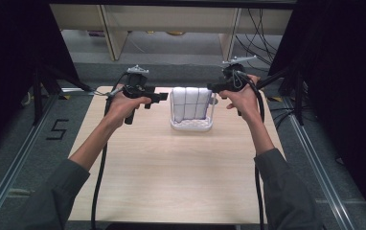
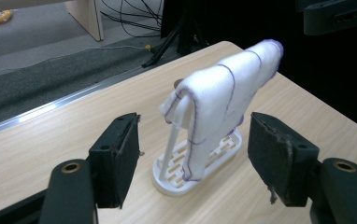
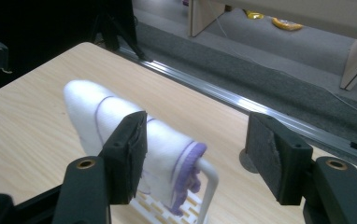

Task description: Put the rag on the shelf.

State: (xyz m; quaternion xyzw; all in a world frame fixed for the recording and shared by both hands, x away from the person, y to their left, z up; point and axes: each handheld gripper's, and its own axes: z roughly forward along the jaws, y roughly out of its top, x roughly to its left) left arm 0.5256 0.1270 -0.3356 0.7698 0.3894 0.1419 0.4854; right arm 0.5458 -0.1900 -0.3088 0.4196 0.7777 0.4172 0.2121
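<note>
Towel [image 1: 190, 103] draped over the white rack [image 1: 192, 125] lies between my left gripper [image 1: 163, 97] and right gripper [image 1: 211, 86], long axis across both, jaws apart and empty.

Even light from overhead falls on the pale table [image 1: 171, 163], which is bright with only faint, soft shadows. Black curtains at nine and three o'clock swallow detail. All three pictures are soft and grainy; the white towel [image 2: 223, 98] nearly blows out.
</note>
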